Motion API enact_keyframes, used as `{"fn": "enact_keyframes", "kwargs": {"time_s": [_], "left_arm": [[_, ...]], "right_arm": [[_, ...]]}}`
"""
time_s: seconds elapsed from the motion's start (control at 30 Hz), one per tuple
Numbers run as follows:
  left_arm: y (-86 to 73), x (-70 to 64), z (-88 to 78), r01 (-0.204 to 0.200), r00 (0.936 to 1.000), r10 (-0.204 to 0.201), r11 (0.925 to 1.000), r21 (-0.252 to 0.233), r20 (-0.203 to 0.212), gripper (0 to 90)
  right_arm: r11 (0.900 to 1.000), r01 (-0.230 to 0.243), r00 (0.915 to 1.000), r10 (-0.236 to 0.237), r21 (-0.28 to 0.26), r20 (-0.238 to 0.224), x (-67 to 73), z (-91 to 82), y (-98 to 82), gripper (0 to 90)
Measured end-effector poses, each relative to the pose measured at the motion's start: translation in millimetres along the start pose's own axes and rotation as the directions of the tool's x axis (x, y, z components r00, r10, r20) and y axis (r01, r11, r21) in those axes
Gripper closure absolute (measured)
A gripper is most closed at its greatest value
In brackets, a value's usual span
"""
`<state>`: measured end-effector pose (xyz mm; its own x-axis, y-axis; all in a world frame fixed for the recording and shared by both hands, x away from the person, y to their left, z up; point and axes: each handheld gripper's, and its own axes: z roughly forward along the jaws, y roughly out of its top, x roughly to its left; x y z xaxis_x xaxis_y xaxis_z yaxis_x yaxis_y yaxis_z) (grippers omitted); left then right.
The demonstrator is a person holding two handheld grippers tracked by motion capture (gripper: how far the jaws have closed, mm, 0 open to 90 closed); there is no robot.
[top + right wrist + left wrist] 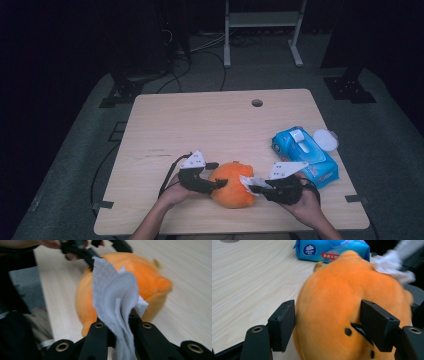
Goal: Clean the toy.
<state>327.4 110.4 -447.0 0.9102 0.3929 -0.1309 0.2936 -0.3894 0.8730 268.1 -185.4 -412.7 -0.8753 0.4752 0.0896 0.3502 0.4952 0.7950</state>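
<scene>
Plush orange rounded toy sits near the front edge of the pale wooden counter, between the two hands. The left tool straddles it, jaws partly closed against its soft flanks, probably to steady it for wiping. The right tool is clamped nearly shut on a crumpled white wet wipe, whose free end touches the toy's upper side. Its fuzzy skin is bright orange with small dark marks low on one face. A blue wet-wipe pack with its white flip lid open lies just beside the right hand.
</scene>
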Motion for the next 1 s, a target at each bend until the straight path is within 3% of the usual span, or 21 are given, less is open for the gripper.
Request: {"fn": "enact_keyframes", "kwargs": {"time_s": [0.13,0.37,0.47,0.5,0.67,0.8,0.83,1.0], "left_arm": [[0.0,0.7,-0.1,0.016,0.9999,-0.016,0.9999,-0.003,-0.004,30.0],[2.5,-6.3,1.9,-0.037,0.9987,0.038,0.9992,-0.016,0.036,33.1],[4.8,-9.6,2.2,-0.025,0.9974,0.026,0.9997,-0.002,0.067,33.1],[5.7,-10.0,1.8,-0.029,0.9964,0.029,0.9995,0.009,0.080,33.0],[4.3,-10.2,2.6,-0.019,0.9975,0.018,0.9997,0.014,0.069,32.0],[3.6,-11.2,3.0,-0.020,0.9975,0.019,0.9998,0.008,0.069,31.9],[3.6,-11.0,2.8,-0.023,0.9972,0.022,0.9997,0.008,0.071,32.0],[4.6,-11.3,2.7,-0.028,0.9962,0.027,0.9996,0.006,0.082,32.4]], "right_arm": [[1.000,0.006,0.9975,-0.005,0.006,-0.070,-0.6,0.0,-1.6,83.0],[0.996,-0.084,0.9964,0.084,-0.025,-0.013,-18.0,1.5,-2.4,83.1],[0.994,-0.105,0.9943,0.105,-0.034,0.017,-23.7,2.1,-2.9,83.0],[0.994,-0.105,0.9943,0.105,-0.031,0.015,-24.4,2.4,-3.4,83.0],[0.996,-0.079,0.9963,0.080,-0.036,0.031,-15.1,1.5,-2.0,83.1],[0.997,-0.047,0.9987,0.046,-0.068,-0.022,-3.6,3.1,4.6,83.0],[0.997,-0.036,0.9993,0.035,-0.062,-0.011,-2.6,4.3,5.5,83.0],[0.996,-0.067,0.9978,0.067,-0.060,0.000,-13.4,5.2,2.7,83.1]]}}
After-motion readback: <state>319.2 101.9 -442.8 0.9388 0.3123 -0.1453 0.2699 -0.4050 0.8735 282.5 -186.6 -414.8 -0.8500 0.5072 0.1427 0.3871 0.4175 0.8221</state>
